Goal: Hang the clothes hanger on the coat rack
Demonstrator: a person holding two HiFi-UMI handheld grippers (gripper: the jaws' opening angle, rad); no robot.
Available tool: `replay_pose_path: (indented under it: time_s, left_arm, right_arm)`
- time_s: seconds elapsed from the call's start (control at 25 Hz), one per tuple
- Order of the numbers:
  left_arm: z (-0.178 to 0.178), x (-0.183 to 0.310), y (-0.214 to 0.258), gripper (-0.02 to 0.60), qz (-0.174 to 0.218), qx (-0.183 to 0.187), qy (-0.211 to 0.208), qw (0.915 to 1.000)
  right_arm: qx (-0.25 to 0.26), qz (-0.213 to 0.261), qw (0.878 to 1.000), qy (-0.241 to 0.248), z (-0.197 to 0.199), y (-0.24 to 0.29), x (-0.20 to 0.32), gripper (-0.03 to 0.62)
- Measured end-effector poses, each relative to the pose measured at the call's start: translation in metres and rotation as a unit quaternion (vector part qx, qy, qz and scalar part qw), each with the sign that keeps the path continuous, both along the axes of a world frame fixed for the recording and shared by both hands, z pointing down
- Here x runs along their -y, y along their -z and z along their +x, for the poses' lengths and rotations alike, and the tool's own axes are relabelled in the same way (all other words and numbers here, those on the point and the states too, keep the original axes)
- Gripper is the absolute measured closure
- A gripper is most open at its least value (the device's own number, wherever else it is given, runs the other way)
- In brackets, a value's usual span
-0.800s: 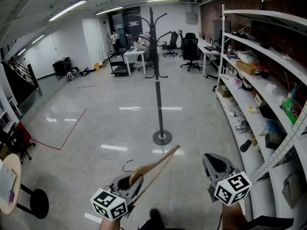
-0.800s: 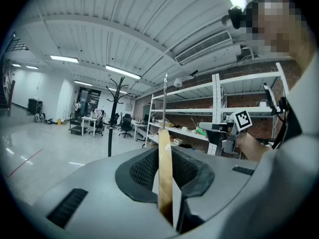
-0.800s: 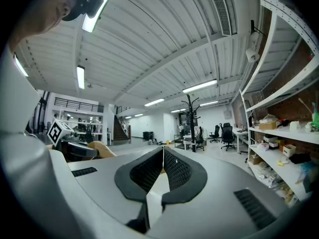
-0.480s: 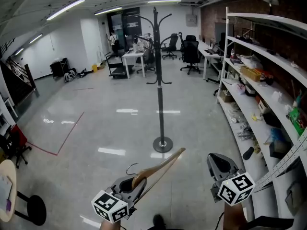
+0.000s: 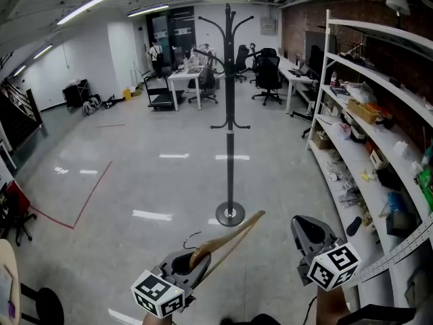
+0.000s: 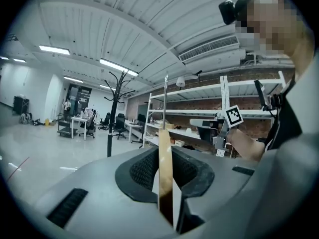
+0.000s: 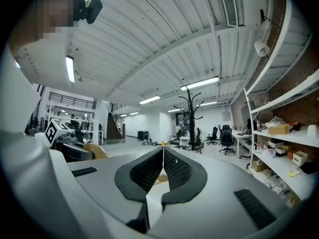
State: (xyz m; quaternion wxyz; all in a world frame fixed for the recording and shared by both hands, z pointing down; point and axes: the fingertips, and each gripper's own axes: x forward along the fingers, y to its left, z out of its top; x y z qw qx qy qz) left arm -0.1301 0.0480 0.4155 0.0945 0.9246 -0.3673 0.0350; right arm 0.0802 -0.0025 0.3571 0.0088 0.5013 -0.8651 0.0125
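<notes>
A black coat rack [image 5: 230, 107] stands on a round base on the grey floor, straight ahead in the head view; it also shows in the left gripper view as the coat rack [image 6: 110, 118] and in the right gripper view as the coat rack [image 7: 190, 118]. My left gripper [image 5: 188, 265] is shut on a wooden clothes hanger [image 5: 226, 239], whose metal hook curls up at the left. In the left gripper view the hanger's wood [image 6: 165, 178] stands edge-on between the jaws. My right gripper [image 5: 306, 232] is shut with nothing in it, to the right of the hanger.
White shelving [image 5: 369, 114] loaded with boxes and small parts runs along the right wall. Desks and office chairs [image 5: 269, 73] stand far behind the rack. A red tape line [image 5: 88, 198] crosses the floor at the left.
The view has advanced toward the coat rack, which now looms larger and nearer the middle. Both grippers hold much the same pose, the hanger still in the left one.
</notes>
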Motion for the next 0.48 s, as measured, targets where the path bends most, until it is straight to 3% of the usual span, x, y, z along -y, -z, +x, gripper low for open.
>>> replay_pose_path:
  time_s: [0.24, 0.48]
  left_arm:
    - [0.002, 0.075, -0.004, 0.528, -0.002, 0.002, -0.003, 1.0]
    - [0.016, 0.168, 0.004, 0.528, 0.008, 0.02, 0.026, 0.9994]
  right_arm:
    - [-0.006, 0.001, 1.0, 0.017, -0.006, -0.002, 0.074, 0.586]
    - [0.006, 0.01, 0.999, 0.035, 0.015, -0.003, 0.161, 0.586]
